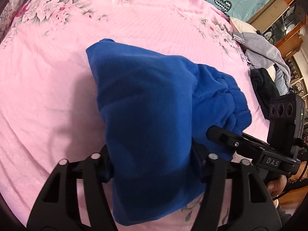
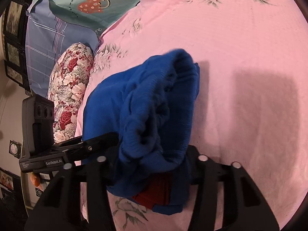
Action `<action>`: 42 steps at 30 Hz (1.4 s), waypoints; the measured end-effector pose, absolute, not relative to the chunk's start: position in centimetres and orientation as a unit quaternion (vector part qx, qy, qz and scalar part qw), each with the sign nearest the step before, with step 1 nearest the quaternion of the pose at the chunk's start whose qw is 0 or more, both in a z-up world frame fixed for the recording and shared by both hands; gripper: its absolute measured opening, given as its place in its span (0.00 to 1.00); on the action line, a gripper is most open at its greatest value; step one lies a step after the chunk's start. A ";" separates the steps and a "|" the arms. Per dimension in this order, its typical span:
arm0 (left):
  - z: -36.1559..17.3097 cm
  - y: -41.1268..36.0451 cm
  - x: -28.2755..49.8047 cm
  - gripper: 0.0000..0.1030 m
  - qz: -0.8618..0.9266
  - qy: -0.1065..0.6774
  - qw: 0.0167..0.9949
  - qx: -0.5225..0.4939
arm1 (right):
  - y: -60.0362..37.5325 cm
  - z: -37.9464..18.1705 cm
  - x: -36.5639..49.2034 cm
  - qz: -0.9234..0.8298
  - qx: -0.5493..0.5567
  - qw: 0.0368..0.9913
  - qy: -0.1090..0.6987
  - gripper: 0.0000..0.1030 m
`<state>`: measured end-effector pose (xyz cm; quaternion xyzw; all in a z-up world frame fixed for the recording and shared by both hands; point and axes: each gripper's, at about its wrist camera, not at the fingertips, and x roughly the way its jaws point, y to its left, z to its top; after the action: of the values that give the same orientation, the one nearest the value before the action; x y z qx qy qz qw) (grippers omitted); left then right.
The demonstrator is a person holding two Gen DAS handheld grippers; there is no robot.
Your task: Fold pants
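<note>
The blue pants (image 1: pixel 146 104) lie bunched in a thick bundle on the pink floral bedsheet (image 1: pixel 57 77). Their ribbed waistband (image 1: pixel 236 100) points right. My left gripper (image 1: pixel 154 154) is shut on the near end of the bundle, and cloth fills the gap between its fingers. My right gripper (image 1: pixel 213 134) comes in from the right and bites into the waistband side. In the right wrist view the pants (image 2: pixel 154 100) bulge up between the fingers of the right gripper (image 2: pixel 152 154), which is shut on them. A red patch (image 2: pixel 156 190) shows under the cloth. The left gripper (image 2: pixel 104 138) grips the bundle's left side.
A floral pillow (image 2: pixel 71 88), a blue checked pillow (image 2: pixel 53 38) and a teal quilt (image 2: pixel 96 0) lie along one side of the bed. Grey clothes (image 1: pixel 265 52) and a dark garment (image 1: pixel 265 84) are piled at the other edge, beside wooden furniture (image 1: pixel 288 38).
</note>
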<state>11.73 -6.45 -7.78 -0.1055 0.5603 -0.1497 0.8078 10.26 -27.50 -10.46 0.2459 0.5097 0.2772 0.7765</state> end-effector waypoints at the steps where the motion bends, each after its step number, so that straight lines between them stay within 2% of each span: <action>1: -7.5 -6.4 11.6 0.56 -0.148 0.559 0.809 -0.105 | -27.4 -10.3 10.2 0.278 0.244 0.778 0.508 0.42; 5: -5.5 -6.6 11.6 0.53 -0.151 0.539 0.823 -0.096 | -26.2 -7.8 9.9 0.300 0.220 0.787 0.493 0.39; 10: 1.6 -6.1 13.3 0.52 -0.126 0.439 0.888 -0.049 | -23.3 -2.1 11.7 0.335 0.150 0.820 0.440 0.39; 14: 6.8 -4.0 17.3 0.53 -0.098 0.353 0.929 -0.060 | -21.2 3.8 15.3 0.356 0.112 0.858 0.352 0.39; 17: 8.4 -3.1 21.7 0.53 -0.051 0.297 0.952 -0.041 | -19.3 6.7 19.4 0.368 0.084 0.881 0.284 0.41; 19: 7.9 -2.4 25.2 0.55 -0.034 0.298 0.952 -0.053 | -18.5 7.0 23.7 0.359 0.095 0.888 0.271 0.41; 22: 4.4 -0.6 30.2 0.55 -0.019 0.347 0.932 -0.102 | -17.6 4.8 29.7 0.349 0.113 0.883 0.292 0.41; 25: -1.8 0.6 34.2 0.56 0.005 0.404 0.907 -0.123 | -16.2 0.6 33.8 0.321 0.093 0.885 0.325 0.41; 26: -3.5 0.9 34.8 0.60 0.015 0.418 0.900 -0.124 | -15.7 -1.3 35.0 0.303 0.074 0.888 0.337 0.41; 27: -5.2 1.3 35.5 0.67 0.031 0.431 0.893 -0.124 | -15.5 -2.5 35.6 0.290 0.055 0.891 0.345 0.41; 28: -6.7 1.7 35.8 0.76 0.050 0.434 0.891 -0.123 | -15.3 -4.1 36.6 0.264 0.034 0.896 0.355 0.44; 29: -7.6 2.1 35.7 0.96 0.067 0.422 0.896 -0.120 | -15.1 -5.6 37.2 0.240 0.017 0.899 0.366 0.53; 30: -8.2 2.4 35.6 0.98 0.070 0.417 0.899 -0.116 | -15.1 -7.3 38.1 0.217 -0.002 0.899 0.382 0.64; 31: -8.6 2.7 35.5 0.98 0.061 0.411 0.902 -0.119 | -15.4 -8.5 38.5 0.215 -0.001 0.898 0.384 0.82; 32: -8.7 2.6 35.2 0.98 0.056 0.407 0.905 -0.113 | -16.0 -9.0 38.7 0.213 0.007 0.901 0.379 0.87; 34: -8.7 2.5 35.1 0.98 0.053 0.408 0.905 -0.108 | -16.9 -10.0 39.1 0.222 0.035 0.893 0.391 0.91; 38: -7.7 3.9 33.2 0.98 0.053 0.427 0.889 -0.156 | -16.3 -9.5 38.5 0.212 0.026 0.895 0.391 0.91; 42: -4.7 3.3 29.6 0.98 0.076 0.409 0.897 -0.145 | -17.0 -7.8 36.4 0.199 0.043 0.895 0.397 0.91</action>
<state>29.60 3.30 -4.74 -0.1452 0.4094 0.0763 0.8975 36.36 -16.98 -7.83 0.0428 0.3971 0.1995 0.8948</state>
